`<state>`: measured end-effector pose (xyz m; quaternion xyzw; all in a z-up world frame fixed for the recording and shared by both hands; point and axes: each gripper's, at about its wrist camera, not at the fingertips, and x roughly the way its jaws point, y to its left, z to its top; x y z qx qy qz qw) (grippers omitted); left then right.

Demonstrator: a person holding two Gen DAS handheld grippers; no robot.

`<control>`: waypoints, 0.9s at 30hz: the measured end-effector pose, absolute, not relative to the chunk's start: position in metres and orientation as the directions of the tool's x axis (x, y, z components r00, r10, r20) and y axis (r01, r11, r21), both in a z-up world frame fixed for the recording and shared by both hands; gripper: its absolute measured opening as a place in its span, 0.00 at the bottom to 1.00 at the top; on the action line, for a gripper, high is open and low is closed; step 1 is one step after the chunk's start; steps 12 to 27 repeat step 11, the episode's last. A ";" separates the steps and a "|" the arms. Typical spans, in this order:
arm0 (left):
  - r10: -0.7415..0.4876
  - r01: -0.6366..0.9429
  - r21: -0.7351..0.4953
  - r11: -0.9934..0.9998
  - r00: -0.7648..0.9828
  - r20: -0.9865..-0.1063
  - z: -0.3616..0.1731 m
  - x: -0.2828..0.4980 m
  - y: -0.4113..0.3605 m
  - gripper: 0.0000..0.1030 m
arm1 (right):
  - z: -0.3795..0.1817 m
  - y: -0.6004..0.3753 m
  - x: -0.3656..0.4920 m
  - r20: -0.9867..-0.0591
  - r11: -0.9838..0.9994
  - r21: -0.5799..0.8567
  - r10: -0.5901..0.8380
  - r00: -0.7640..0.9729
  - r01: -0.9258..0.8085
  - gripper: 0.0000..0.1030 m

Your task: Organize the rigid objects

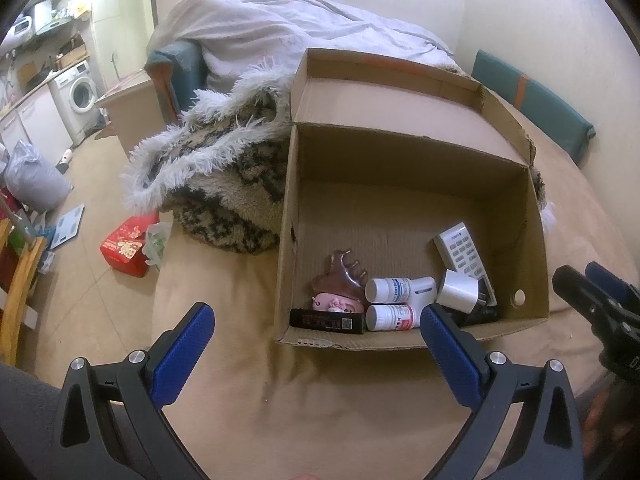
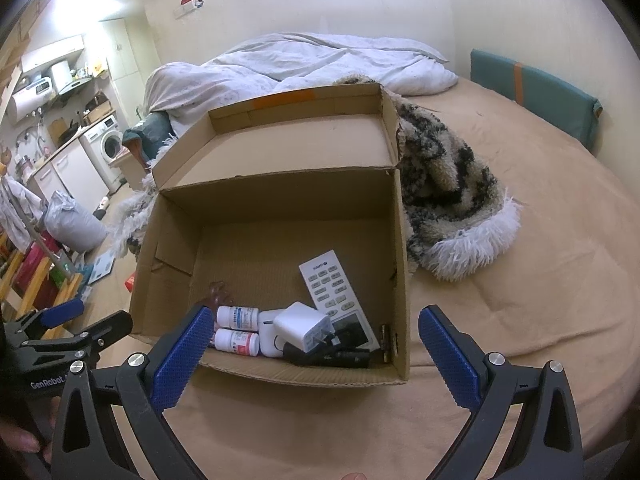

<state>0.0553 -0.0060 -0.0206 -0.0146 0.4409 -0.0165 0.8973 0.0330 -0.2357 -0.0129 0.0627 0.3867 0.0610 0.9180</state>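
Observation:
An open cardboard box [image 1: 532,240] sits on the bed; it also shows in the right wrist view [image 2: 400,264]. Inside lie a white remote [image 1: 460,250] [image 2: 332,284], a white charger plug [image 1: 458,290] [image 2: 302,326], two white pill bottles [image 1: 394,300] [image 2: 238,328], a brown claw-shaped comb [image 1: 344,274], a pink figure [image 1: 336,303] and a black bar [image 1: 328,321]. My left gripper [image 1: 318,330] is open and empty just before the box's near wall. My right gripper [image 2: 316,334] is open and empty, also before the box.
A furry patterned blanket [image 1: 216,184] [image 2: 452,200] lies against the box. A white duvet [image 1: 288,28] is piled at the bed's far end. A teal cushion [image 2: 532,88] leans on the wall. A red box [image 1: 126,246] lies on the floor at left.

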 end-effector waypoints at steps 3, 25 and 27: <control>-0.047 0.018 -0.045 0.999 0.612 -0.790 -0.021 0.055 -0.005 0.99 | -0.013 -0.235 0.033 -0.704 0.985 0.159 0.159 0.693 -0.064 1.00; -0.061 0.030 -0.054 0.998 0.616 -0.786 -0.020 0.054 -0.007 0.99 | -0.013 -0.234 0.033 -0.705 0.986 0.151 0.156 0.692 -0.069 1.00; -0.061 0.030 -0.054 0.998 0.616 -0.786 -0.020 0.054 -0.007 0.99 | -0.013 -0.234 0.033 -0.705 0.986 0.151 0.156 0.692 -0.069 1.00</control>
